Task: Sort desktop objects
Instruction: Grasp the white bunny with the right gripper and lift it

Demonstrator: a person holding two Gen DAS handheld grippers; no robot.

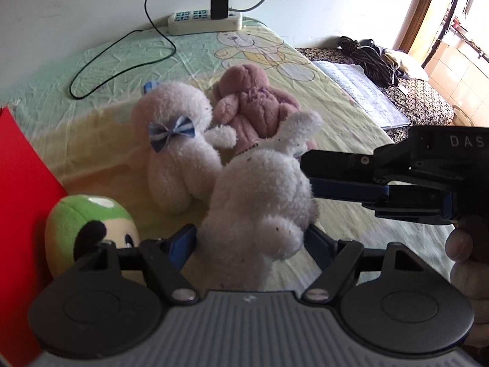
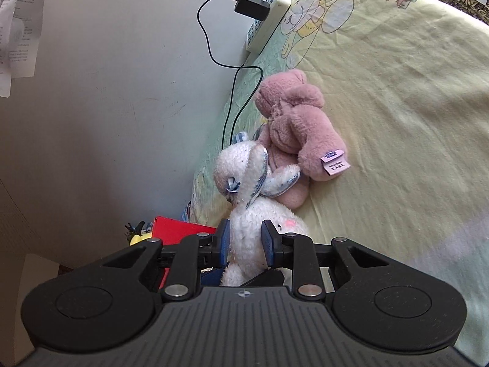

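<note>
A white plush rabbit (image 1: pixel 259 195) sits between the blue pads of my left gripper (image 1: pixel 250 238), which press on both of its sides. My right gripper (image 1: pixel 307 168) comes in from the right and pinches the same toy near its head. In the right wrist view, the right gripper (image 2: pixel 244 240) is shut on white fur (image 2: pixel 244 244). Just behind are a second white rabbit with a blue striped bow (image 1: pixel 174 153) and a pink plush (image 1: pixel 253 101); the pair also shows as the bow rabbit (image 2: pixel 241 177) and the pink plush (image 2: pixel 299 128). A green plush (image 1: pixel 85 229) sits at the near left.
The toys lie on a pale yellow-green sheet (image 1: pixel 336 116) against a white wall. A power strip (image 1: pixel 204 21) with a black charger and cable lies at the back. A red flat object (image 1: pixel 18 214) stands at the left. Papers and dark clothes (image 1: pixel 376 58) lie at the far right.
</note>
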